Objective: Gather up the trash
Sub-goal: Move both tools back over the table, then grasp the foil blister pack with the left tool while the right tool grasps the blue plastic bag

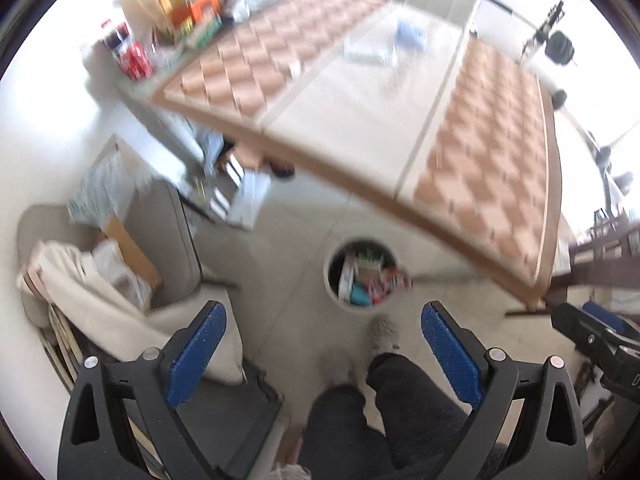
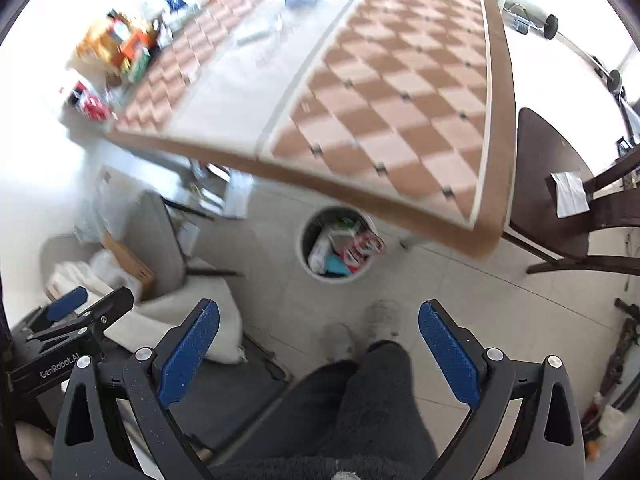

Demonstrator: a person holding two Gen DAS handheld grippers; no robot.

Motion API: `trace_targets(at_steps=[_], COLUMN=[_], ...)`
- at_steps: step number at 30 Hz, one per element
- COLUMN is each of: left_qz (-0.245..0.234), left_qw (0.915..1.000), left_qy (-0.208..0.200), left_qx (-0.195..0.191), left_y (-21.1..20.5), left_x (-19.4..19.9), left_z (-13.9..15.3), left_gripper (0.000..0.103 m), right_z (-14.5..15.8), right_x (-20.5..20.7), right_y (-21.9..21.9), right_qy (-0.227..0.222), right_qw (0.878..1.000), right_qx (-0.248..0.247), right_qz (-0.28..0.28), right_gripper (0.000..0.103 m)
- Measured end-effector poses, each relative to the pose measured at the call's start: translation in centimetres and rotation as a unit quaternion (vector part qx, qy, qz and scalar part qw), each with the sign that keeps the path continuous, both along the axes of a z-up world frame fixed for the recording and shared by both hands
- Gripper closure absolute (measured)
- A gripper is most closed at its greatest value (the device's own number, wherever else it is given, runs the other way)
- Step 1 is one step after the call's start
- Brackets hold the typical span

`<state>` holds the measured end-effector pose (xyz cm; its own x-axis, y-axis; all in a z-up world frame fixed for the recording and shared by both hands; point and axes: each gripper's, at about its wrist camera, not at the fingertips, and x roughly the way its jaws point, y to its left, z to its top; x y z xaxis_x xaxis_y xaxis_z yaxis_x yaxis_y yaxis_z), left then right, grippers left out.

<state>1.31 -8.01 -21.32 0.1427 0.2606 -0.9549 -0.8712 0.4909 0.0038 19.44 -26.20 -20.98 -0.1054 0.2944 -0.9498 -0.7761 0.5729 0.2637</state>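
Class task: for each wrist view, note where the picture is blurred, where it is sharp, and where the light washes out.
Left wrist view: checkered table and trash bin are smeared by motion, the left tool stays sharp, and the floor at left is overexposed. Right wrist view: the table is blurred, the right tool crisp, with bright glare at upper right and fisheye bending of the table edge.

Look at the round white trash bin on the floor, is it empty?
No, the round white trash bin on the tiled floor already holds a pile of colourful wrappers and packets, red, white and teal ones among them.

Tablecloth [image 2: 384, 92] tan-brown diamond check; fingers [image 2: 188, 352] blue.
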Motion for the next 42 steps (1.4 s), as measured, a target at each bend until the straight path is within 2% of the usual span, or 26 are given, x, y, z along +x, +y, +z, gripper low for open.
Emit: trace_targets(at_steps=[3, 7, 12, 15, 17, 19, 23, 26, 27, 30, 31, 33, 34, 35, 36, 38, 40, 42], left_qz=[0.013, 0.044, 0.118, 0.171, 0.203, 0.238, 0.306, 0.352, 0.369, 0.411, 0.422, 0.44, 0.445, 0.447, 0.449, 0.438, 0.398, 0.331], left_qw=[0.9993, 0.9981, 0.9929, 0.9836, 0.9745, 0.961, 0.9271, 0.8975, 0.8852, 0.8526, 0.8443, 0.8294, 0.8255, 0.8239, 0.8259, 0.8396, 0.8713, 0.9109], left_qy=[0.002, 0.011, 0.006, -0.007, -0.016, -0.032, -0.069, -0.092, -0.101, -0.123, -0.127, -0.134, -0.134, -0.13, -0.117, -0.098, -0.065, -0.015], left_qx=[0.034, 0.042, -0.007, -0.057, -0.094, -0.137, -0.205, -0.249, -0.264, -0.298, -0.305, -0.317, -0.32, -0.323, -0.32, -0.307, -0.279, -0.245], left_y=[3.2, 8.7, 16.7, 21.7, 24.8, 28.3, 33.6, 36.2, 36.8, 37.7, 37.8, 38.1, 38.3, 38.5, 38.7, 39.4, 40.0, 40.2], left_x=[1.4, 3.7, 7.8, 10.9, 13.2, 15.5, 18.8, 20.2, 20.4, 20.5, 20.5, 20.7, 20.9, 21.1, 21.4, 22.3, 24.0, 26.4], left_z=[1.9, 2.4, 0.4, -2.0, -4.2, -6.6, -10.9, -13.9, -14.9, -17.1, -17.6, -18.6, -19.0, -19.3, -19.3, -19.1, -18.8, -18.6], left_gripper=[0.0, 0.0, 0.0, 0.0, 0.0, 0.0, 0.001, 0.001, 0.001, 0.001, 0.001, 0.001, 0.001, 0.001, 0.002, 0.002, 0.002, 0.002], right_z=[2.1, 3.1, 1.9, 0.4, -0.9, -2.6, -7.3, -11.2, -12.6, -16.1, -17.0, -18.7, -18.5, -18.2, -18.1, -17.6, -16.8, -16.2], right_x=[1.8, 5.9, 13.1, 18.3, 21.9, 25.1, 30.7, 32.4, 32.6, 32.9, 32.8, 32.1, 31.5, 31.0, 30.7, 30.8, 31.5, 32.7], right_y=[3.1, 8.9, 17.3, 23.5, 28.7, 33.8, 43.8, 50.2, 52.0, 55.6, 56.2, 57.3, 57.8, 58.3, 58.5, 58.2, 57.5, 56.3], right_qy=[0.006, 0.005, 0.009, 0.018, 0.019, 0.016, 0.037, 0.045, 0.042, 0.05, 0.053, 0.053, 0.032, 0.023, 0.021, 0.013, -0.01, -0.017], right_qw=[1.0, 0.999, 1.0, 1.0, 1.0, 1.0, 0.999, 0.998, 0.998, 0.997, 0.996, 0.995, 0.996, 0.996, 0.995, 0.995, 0.994, 0.995], right_qx=[0.022, 0.035, 0.026, 0.015, 0.01, 0.004, -0.017, -0.039, -0.049, -0.064, -0.067, -0.077, -0.069, -0.057, -0.057, -0.055, -0.047, -0.045], right_qz=[-0.003, 0.001, -0.002, -0.009, -0.008, -0.012, -0.015, -0.006, -0.002, 0.003, 0.006, 0.023, 0.038, 0.063, 0.079, 0.087, 0.095, 0.089], right_gripper=[0.002, 0.002, 0.002, 0.002, 0.002, 0.002, 0.002, 0.002, 0.002, 0.002, 0.003, 0.019, 0.025, 0.058, 0.067, 0.074, 0.079, 0.079])
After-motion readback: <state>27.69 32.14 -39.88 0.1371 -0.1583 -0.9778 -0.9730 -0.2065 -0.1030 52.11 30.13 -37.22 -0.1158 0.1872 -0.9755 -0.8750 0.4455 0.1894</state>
